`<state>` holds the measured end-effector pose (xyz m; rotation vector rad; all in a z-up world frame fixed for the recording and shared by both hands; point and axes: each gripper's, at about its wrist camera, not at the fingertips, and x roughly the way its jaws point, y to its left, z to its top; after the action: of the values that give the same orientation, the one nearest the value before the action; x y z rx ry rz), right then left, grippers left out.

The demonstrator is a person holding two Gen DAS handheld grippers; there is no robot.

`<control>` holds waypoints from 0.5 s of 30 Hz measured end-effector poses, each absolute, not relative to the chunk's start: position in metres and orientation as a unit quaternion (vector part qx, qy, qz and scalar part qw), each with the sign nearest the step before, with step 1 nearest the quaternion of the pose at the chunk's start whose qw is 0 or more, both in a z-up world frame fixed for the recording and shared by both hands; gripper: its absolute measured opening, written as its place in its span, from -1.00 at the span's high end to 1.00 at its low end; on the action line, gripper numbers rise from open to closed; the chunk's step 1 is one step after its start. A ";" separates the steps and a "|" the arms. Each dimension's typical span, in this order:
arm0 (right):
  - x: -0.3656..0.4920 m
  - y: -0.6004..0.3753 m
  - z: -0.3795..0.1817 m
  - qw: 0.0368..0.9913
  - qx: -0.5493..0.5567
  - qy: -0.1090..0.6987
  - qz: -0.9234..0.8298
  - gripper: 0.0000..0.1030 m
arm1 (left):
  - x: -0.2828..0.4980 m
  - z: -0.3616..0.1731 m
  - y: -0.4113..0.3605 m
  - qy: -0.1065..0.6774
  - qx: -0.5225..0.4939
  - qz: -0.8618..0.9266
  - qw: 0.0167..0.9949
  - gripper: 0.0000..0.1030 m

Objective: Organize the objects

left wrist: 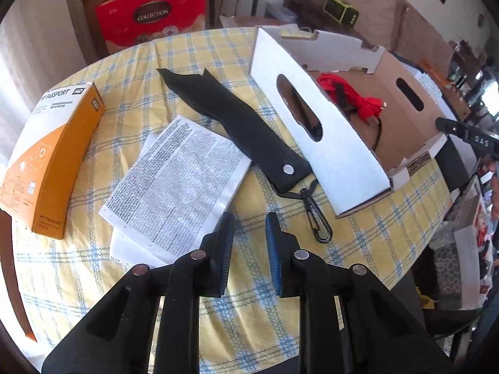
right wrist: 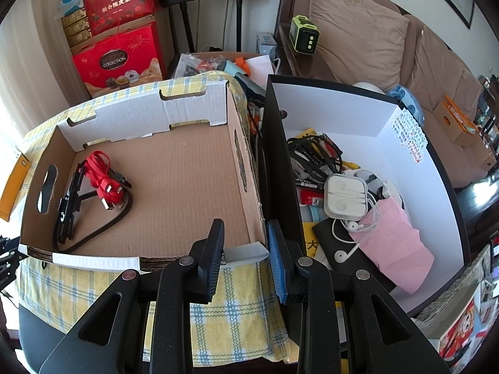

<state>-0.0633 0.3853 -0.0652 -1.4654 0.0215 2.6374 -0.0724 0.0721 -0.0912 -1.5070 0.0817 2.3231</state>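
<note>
Three loose things lie beside the cardboard box (left wrist: 324, 143) on the desk (left wrist: 81, 268): a black pouch (left wrist: 237, 127), a printed leaflet (left wrist: 177, 180), an orange carton (left wrist: 53, 159). Left gripper (left wrist: 249, 227) hovers nearest the pouch's clip end, jaws released, holding nothing; the pouch runs diagonally away. Right gripper (right wrist: 246, 233) hangs empty over the box's near wall. The box wall hides most of its contents in the left wrist view.

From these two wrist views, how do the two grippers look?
Both the left gripper and the right gripper are black plastic with triangular cut-outs, round silver pins at the pivots, and ribbed pads, one of them blue. No cables or sleeves show.
</note>
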 end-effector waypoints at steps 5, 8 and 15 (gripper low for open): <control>-0.063 0.385 -0.065 0.062 -0.485 0.007 0.872 0.47 | -0.063 -0.087 0.070 -0.010 -0.530 0.816 0.229 0.39; -0.063 0.385 -0.065 0.063 -0.486 0.006 0.872 0.47 | -0.053 -0.085 0.082 -0.003 -0.519 0.819 0.245 0.20; -0.063 0.385 -0.065 0.062 -0.486 0.006 0.872 0.47 | -0.048 -0.091 0.106 0.037 -0.506 0.831 0.230 0.16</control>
<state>-0.0631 0.3851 -0.0648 -1.4685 0.0181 2.6349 -0.0477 0.1057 -0.0907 -1.3913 0.1015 2.2858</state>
